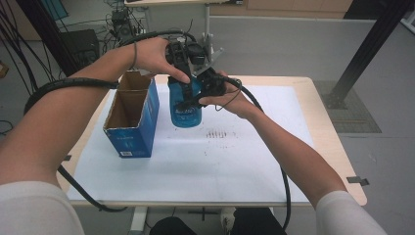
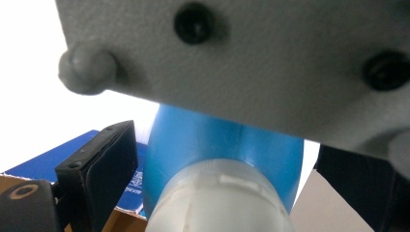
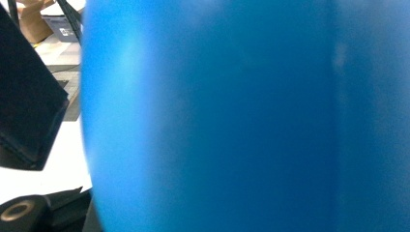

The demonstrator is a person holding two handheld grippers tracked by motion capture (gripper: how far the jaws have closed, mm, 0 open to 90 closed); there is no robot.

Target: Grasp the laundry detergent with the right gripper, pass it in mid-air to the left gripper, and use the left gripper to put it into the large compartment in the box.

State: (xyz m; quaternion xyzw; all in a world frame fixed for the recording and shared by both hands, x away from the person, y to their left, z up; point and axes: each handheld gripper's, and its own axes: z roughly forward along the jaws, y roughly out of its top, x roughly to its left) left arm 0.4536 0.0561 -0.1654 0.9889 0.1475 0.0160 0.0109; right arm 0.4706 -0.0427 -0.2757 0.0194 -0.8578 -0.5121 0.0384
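- You've got the blue bottle [image 1: 186,110] up off the table, hanging over the white mat [image 1: 205,161] just right of the open blue box [image 1: 131,122].
- Your left gripper [image 1: 183,66] sits at the bottle's top end. In the left gripper view, its left jaw stands just beside the bottle's blue shoulder [image 2: 222,145], with the whitish neck [image 2: 217,203] rising between the jaws. The right jaw is a dark blur at the edge, so I cannot tell whether this claw is clenched or loose.
- Your right gripper [image 1: 205,90] comes in from the bottle's right side, with your right hand [image 1: 230,98] wrapped around it.
- In the right gripper view, the bottle's blue wall [image 3: 241,116] is pressed right up to the lens, the left jaw close beside it; the other jaw is hidden, so I cannot tell its grip either.
- The box stands upright on the mat, flaps open, cardboard inside showing.
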